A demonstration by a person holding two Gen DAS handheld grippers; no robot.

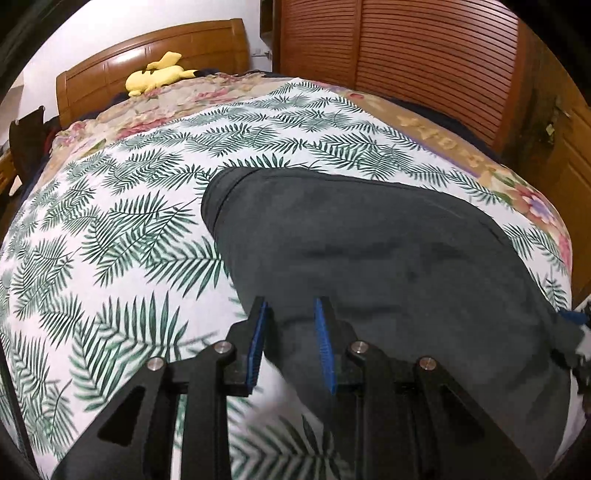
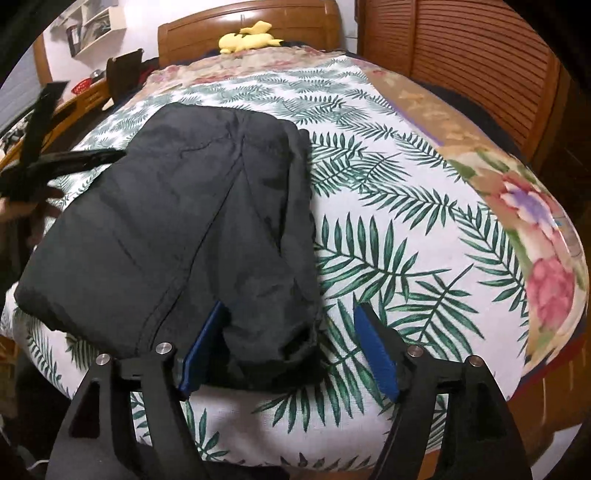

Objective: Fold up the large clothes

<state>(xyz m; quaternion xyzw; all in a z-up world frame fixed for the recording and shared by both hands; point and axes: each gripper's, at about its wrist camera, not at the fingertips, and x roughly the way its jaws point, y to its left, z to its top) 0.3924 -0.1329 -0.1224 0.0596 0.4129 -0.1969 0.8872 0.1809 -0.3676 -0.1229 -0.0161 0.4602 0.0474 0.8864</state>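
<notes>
A dark jacket (image 2: 173, 229) lies folded on a leaf-print sheet (image 2: 388, 258) that covers the bed. On the left, the left gripper (image 1: 290, 325) hangs over the near edge of the jacket. Its blue pads (image 1: 258, 339) stand a little apart and nothing is pinched between them, so it is let go. On the right, the right gripper (image 2: 288, 332) has its fingers spread wide around the jacket's near right corner. The cloth sits between the pads but they do not squeeze it. Far back, a yellow soft toy (image 2: 247, 38) rests by the wooden headboard (image 2: 207, 33).
</notes>
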